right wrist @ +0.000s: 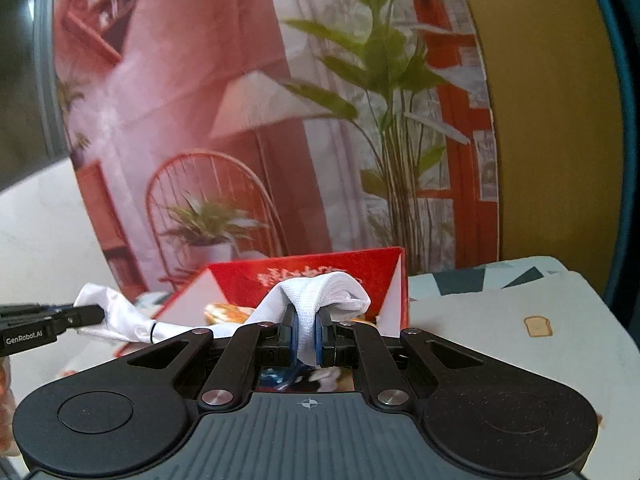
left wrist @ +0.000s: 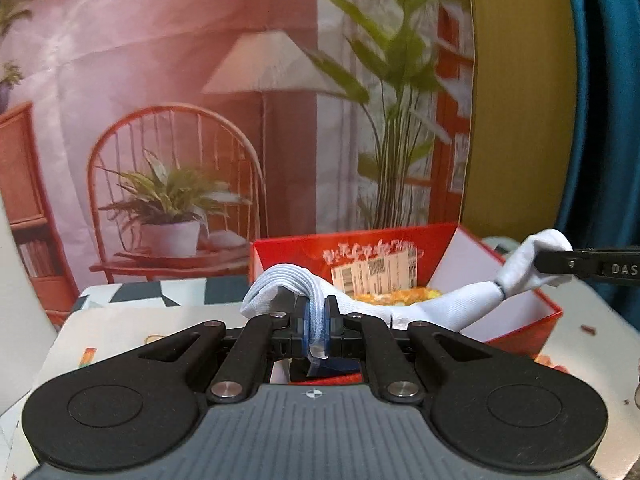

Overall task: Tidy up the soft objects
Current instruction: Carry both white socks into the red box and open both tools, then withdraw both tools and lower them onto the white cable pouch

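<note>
Left wrist showed my left gripper [left wrist: 317, 334] and right gripper [right wrist: 307, 338] each pinching the white sock [left wrist: 440, 300] over the red box [left wrist: 516, 332], backdrop poster [left wrist: 240, 120] behind.

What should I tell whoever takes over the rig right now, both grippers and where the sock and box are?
Left gripper: shut on the white sock, near its ribbed cuff end.
Right gripper: shut on the same sock's other end.
The sock spans between the two grippers, over the open red box, which already holds something orange and yellow.
Done: sock picked up, held at both ends.
Left: probably fold it or lower it into the box, then release both sets of fingers.
</note>
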`<state>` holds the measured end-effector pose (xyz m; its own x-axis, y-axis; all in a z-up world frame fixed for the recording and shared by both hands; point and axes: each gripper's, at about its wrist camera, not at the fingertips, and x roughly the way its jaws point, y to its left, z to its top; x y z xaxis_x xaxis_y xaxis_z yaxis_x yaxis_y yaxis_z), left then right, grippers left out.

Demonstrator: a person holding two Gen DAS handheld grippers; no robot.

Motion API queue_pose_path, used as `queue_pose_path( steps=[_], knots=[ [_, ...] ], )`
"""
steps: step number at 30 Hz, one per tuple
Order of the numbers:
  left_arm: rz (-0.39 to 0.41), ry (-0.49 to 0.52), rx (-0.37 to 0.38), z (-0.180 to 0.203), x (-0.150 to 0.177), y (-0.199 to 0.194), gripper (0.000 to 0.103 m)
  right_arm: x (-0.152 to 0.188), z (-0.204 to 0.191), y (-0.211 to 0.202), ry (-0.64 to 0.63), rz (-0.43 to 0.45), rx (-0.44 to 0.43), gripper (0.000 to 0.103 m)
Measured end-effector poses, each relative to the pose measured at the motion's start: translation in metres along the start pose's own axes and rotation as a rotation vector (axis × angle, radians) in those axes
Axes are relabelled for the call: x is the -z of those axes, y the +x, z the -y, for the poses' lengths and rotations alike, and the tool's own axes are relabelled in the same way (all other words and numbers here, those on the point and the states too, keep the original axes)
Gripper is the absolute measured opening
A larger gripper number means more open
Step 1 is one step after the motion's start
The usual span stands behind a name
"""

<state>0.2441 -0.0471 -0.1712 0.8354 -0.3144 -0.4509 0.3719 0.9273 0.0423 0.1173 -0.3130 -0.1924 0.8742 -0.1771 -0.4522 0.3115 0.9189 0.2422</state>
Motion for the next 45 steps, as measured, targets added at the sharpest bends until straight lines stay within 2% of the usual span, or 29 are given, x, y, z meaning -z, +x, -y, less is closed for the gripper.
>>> queue_pose_path(
  steps=[5,10,15,20,21,23,25,26,27,28,30,33,39,45],
  knots=[
    [-0.117,-0.002,0.033,0.0,-0.001,0.033,0.008,0.001,-0.006,0.045,-0.059,-0.101,0.038,0.008],
    [-0.242,-0.047,0.059,-0.007,0.005,0.053,0.008,0.01,-0.012,0.068,-0.068,-0.179,0.045,0.008],
    [-0.275,-0.045,0.052,-0.008,0.005,0.065,0.008,0.016,-0.015,0.077,-0.062,-0.218,0.036,0.008],
    [-0.282,-0.044,0.077,-0.008,0.001,0.069,0.009,0.019,-0.013,0.081,-0.036,-0.242,0.046,0.008],
    [-0.274,-0.036,0.086,-0.008,0.0,0.067,0.011,0.02,-0.013,0.081,-0.04,-0.244,0.051,0.009],
    [-0.261,-0.033,0.102,-0.009,-0.002,0.062,0.022,0.02,-0.014,0.079,-0.041,-0.243,0.059,0.013],
    [-0.238,-0.038,0.108,-0.012,-0.003,0.056,0.056,0.019,-0.014,0.075,-0.053,-0.228,0.059,0.021],
    [-0.218,-0.04,0.106,-0.013,-0.004,0.051,0.063,0.019,-0.016,0.071,-0.072,-0.208,0.063,0.023],
    [-0.194,-0.043,0.104,-0.014,-0.004,0.045,0.074,0.018,-0.017,0.068,-0.092,-0.19,0.072,0.029],
    [-0.169,-0.049,0.107,-0.016,-0.004,0.037,0.084,0.018,-0.02,0.064,-0.112,-0.174,0.085,0.04],
    [-0.139,-0.058,0.119,-0.018,-0.003,0.026,0.096,0.019,-0.023,0.053,-0.134,-0.13,0.094,0.056],
    [-0.104,-0.069,0.127,-0.019,0.002,0.006,0.098,0.018,-0.029,0.037,-0.159,-0.08,0.066,0.074],
    [-0.04,-0.096,0.095,-0.017,0.027,-0.039,0.098,0.026,-0.042,0.002,-0.167,-0.018,0.003,0.073],
    [-0.061,-0.204,0.084,-0.023,0.063,-0.065,0.096,0.053,-0.055,-0.027,-0.158,-0.015,-0.064,0.069]
  ],
)
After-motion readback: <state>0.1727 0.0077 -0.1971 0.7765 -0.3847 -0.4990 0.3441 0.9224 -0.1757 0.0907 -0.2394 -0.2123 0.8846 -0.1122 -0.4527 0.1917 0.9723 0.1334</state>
